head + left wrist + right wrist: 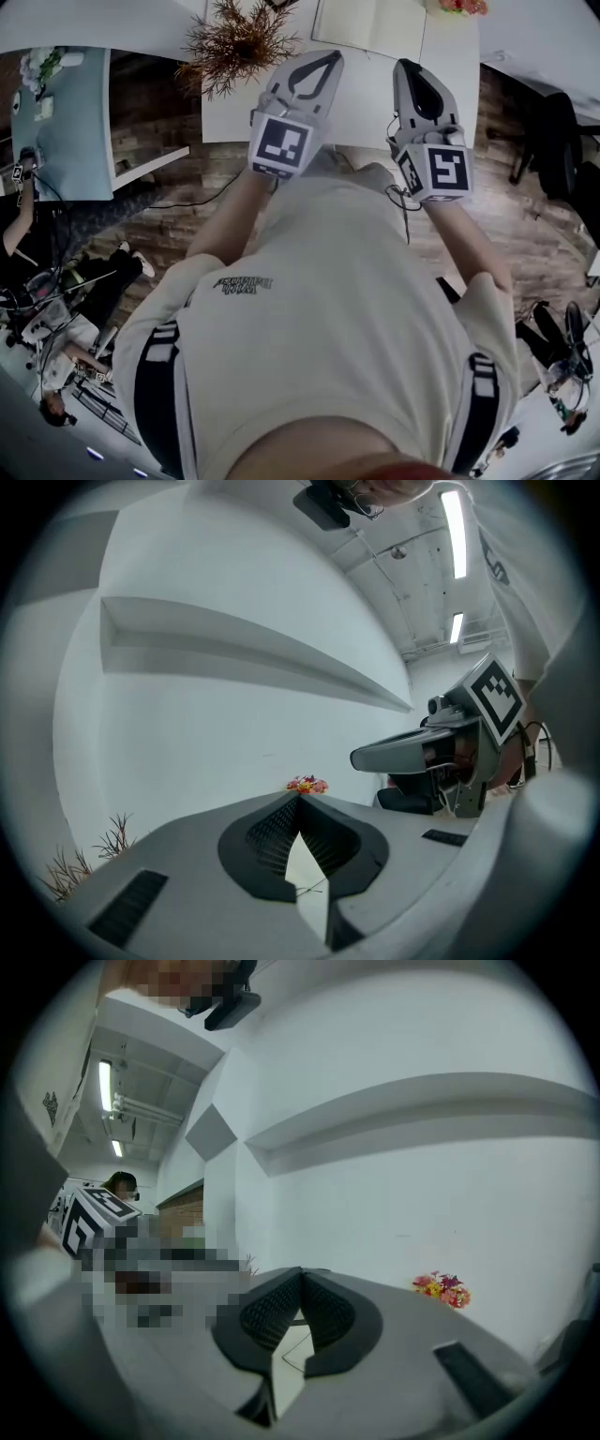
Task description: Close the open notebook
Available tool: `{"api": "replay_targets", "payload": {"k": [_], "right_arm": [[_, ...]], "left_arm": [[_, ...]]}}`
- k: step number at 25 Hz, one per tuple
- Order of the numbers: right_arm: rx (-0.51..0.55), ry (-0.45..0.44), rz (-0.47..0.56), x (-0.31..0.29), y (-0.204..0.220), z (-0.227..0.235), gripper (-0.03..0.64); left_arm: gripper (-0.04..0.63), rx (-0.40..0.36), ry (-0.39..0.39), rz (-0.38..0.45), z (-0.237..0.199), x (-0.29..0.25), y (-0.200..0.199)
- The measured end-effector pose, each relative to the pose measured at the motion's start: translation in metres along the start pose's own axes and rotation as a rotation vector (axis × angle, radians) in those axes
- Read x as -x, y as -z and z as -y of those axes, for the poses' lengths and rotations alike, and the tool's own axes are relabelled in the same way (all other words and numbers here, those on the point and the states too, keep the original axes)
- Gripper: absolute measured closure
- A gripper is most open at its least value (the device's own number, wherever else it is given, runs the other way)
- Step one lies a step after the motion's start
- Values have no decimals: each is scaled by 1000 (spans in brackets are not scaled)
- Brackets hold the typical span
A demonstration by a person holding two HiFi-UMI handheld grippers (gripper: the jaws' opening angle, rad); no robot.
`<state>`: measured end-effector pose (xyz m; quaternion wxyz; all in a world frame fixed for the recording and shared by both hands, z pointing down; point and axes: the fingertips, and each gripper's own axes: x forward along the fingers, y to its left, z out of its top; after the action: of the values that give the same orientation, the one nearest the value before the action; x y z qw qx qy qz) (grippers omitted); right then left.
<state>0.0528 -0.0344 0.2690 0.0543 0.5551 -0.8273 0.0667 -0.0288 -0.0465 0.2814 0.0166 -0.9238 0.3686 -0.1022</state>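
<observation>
Only the head view plainly shows the one open notebook (pixel 370 23) on the far surface (pixel 366 98). The left gripper (pixel 330 61) and right gripper (pixel 408 67) are both closed and empty.

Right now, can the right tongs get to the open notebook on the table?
Probably yes. The open notebook lies on the white table just ahead of the right tongs, and nothing stands between them. The dried plant sits off to the left.

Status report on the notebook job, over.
Left tool, right tool shut, empty. Notebook open on table, untouched. Dried plant left of it, nothing blocking.
</observation>
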Motion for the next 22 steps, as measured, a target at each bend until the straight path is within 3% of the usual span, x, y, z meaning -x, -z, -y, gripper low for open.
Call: {"api": "replay_targets", "payload": {"k": [6,18,22], "right_arm": [[-3,-5,-14,-18,3,8,614],[7,-122,-80,-43,22,10,612],[58,-184,-110,-54,31,6,523]], "left_arm": [[581,19,-35,-5,-16,-8,4],[581,71,-142,-62,-29,-17,21],[581,99,-171,-97,-29,-25,33]]}}
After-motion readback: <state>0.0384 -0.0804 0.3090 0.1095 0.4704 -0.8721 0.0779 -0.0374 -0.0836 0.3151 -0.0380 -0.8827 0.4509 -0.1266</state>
